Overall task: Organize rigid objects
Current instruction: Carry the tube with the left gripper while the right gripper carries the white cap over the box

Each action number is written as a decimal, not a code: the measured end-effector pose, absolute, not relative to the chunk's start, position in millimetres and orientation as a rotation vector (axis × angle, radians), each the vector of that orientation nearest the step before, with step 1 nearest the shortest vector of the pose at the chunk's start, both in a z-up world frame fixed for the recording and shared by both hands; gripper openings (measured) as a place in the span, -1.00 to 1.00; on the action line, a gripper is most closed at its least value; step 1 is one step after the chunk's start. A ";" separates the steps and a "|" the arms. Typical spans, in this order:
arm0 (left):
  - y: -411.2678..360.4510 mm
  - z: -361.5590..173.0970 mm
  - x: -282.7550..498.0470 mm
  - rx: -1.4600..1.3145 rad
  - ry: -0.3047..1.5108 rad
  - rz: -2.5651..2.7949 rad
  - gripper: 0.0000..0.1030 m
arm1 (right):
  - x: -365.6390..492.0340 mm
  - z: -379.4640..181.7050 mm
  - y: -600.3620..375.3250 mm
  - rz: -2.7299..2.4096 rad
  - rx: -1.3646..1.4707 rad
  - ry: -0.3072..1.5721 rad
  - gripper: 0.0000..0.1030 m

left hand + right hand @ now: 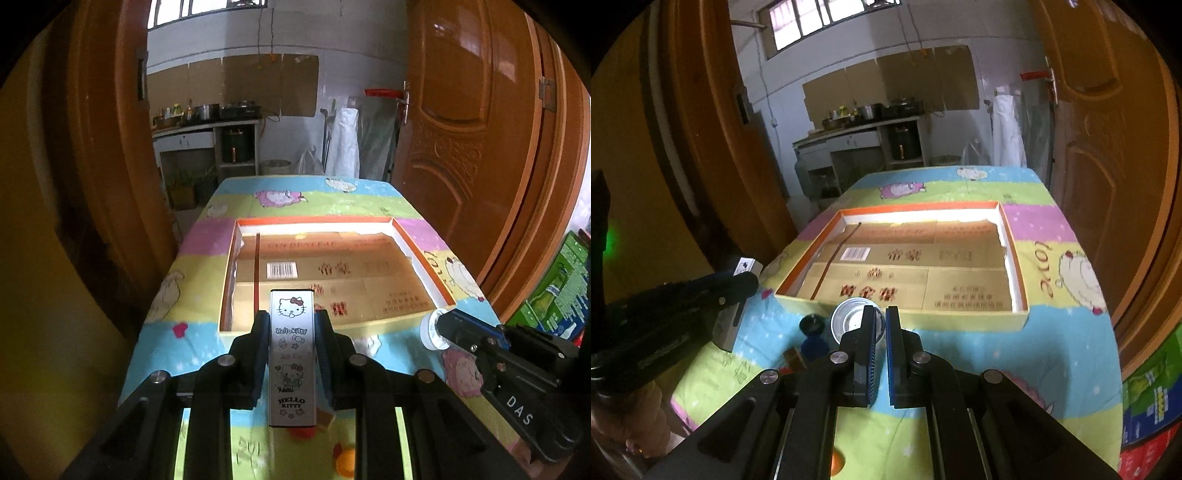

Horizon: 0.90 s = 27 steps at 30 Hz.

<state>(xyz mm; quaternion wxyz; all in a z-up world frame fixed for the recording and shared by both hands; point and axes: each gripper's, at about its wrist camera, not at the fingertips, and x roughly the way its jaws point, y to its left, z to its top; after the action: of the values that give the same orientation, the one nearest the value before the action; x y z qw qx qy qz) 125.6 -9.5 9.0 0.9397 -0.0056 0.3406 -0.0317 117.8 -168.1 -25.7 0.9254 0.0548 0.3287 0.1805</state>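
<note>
Gripping a slim silver tin (292,356) printed with cartoon cats, the left gripper (291,321) has both pads pressed on the tin's long sides; the tin lies lengthwise between the fingers, its far end just short of the tray's near wall. Right gripper (881,325) clamps the rim of a small white cup (849,320), mouth turned toward the camera; jaws nearly together on the thin wall. From the left wrist view the same cup (433,328) shows at the tip of the right gripper (448,323), near the tray's near right corner.

Shallow tray (1015,254), orange rim, white inner walls, sits mid-table on a cartoon-print cloth (1063,332). Floor of the tray is lined with flattened cardboard; a thin dark stick (256,269) lies along its left side.

Left of the cup on the cloth: a dark round item (812,325) and a blue one (812,347) just near of it, both blurred. Wooden doors (480,129) flank the table.
</note>
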 end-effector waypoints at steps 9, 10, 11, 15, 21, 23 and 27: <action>-15.0 12.7 163.0 0.000 0.689 -0.054 -0.52 | 150.8 -20.1 -170.0 0.352 0.088 0.654 -0.90; -15.2 12.7 169.5 0.002 0.691 -0.049 -0.52 | 154.5 -19.6 -170.0 0.350 0.084 0.653 -0.90; -14.5 12.8 173.2 0.001 0.692 -0.048 -0.52 | 158.3 -19.4 -170.2 0.348 0.081 0.652 -0.90; -12.1 11.2 194.9 -0.001 0.708 -0.041 -0.52 | 179.1 -18.9 -171.2 0.346 0.074 0.657 -0.90; -7.5 7.3 226.2 -0.001 0.728 -0.027 -0.52 | 214.7 -24.2 -173.3 0.345 0.084 0.685 -0.90; -6.3 3.9 236.2 0.000 0.741 -0.024 -0.52 | 227.0 -28.1 -173.6 0.347 0.098 0.706 -0.90; -4.2 -6.1 253.4 0.005 0.765 -0.027 -0.52 | 249.7 -36.3 -172.1 0.352 0.115 0.736 -0.90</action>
<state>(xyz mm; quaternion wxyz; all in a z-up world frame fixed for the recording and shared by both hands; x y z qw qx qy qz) 253.4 -4.2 -6.1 0.9276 0.0025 0.3732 -0.0133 249.7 -172.1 -36.3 0.9163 0.0560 0.3578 0.1711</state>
